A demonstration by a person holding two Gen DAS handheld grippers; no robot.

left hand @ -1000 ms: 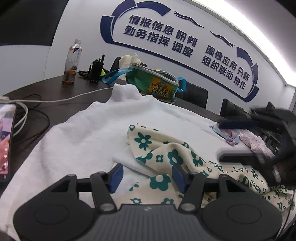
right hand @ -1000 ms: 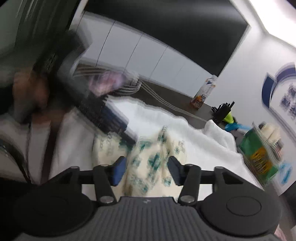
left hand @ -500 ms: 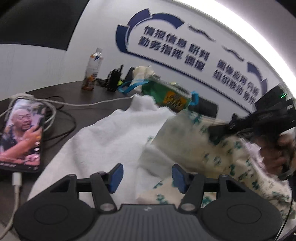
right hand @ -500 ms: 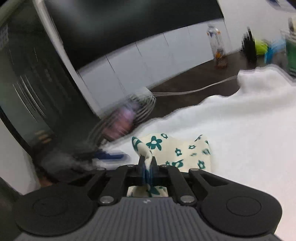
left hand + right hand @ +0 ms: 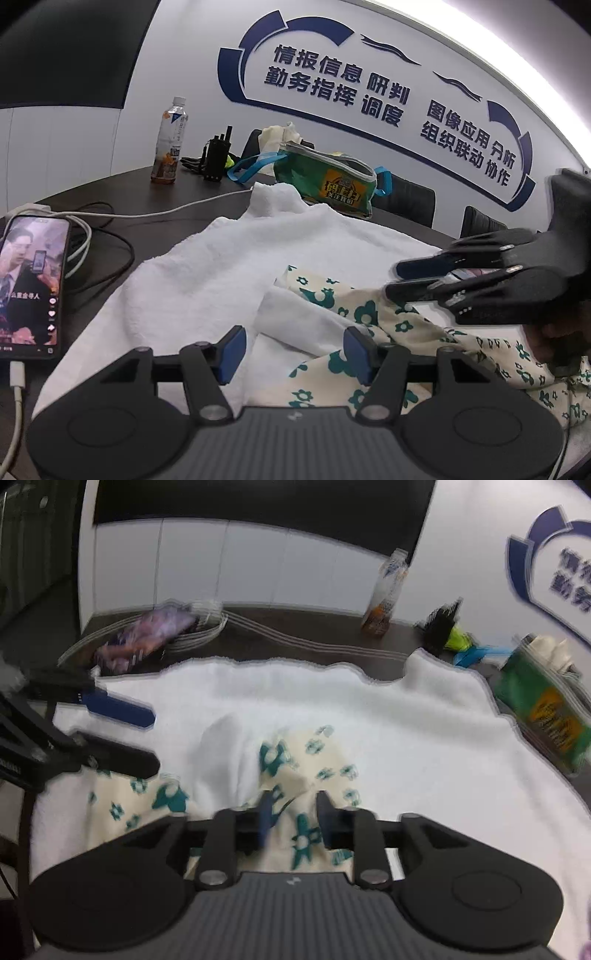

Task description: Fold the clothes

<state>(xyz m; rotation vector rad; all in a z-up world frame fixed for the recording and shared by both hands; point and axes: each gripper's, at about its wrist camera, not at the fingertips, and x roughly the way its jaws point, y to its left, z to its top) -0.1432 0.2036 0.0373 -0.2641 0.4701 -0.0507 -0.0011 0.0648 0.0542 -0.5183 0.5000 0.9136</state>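
A cream garment with green flowers (image 5: 369,317) lies crumpled on a white towel (image 5: 221,266) spread over the dark table. A fold of the towel overlaps the garment's left side. My left gripper (image 5: 293,349) is open just in front of the garment's near edge, nothing between its blue pads. My right gripper (image 5: 295,808) is open, its fingers apart over a raised fold of the garment (image 5: 306,771). In the left wrist view the right gripper (image 5: 397,278) comes in from the right, low over the cloth. The left gripper (image 5: 155,738) shows at the left of the right wrist view.
A lit phone (image 5: 31,284) on a charging cable lies at the left edge of the towel. At the back of the table stand a drink bottle (image 5: 170,142), a black radio (image 5: 218,157) and a green bag (image 5: 325,181). Dark chairs (image 5: 406,199) line the far side.
The right gripper was shut on the garment and held it up half a second ago; now the cloth lies lower and the fingers have parted. The left gripper stayed open.
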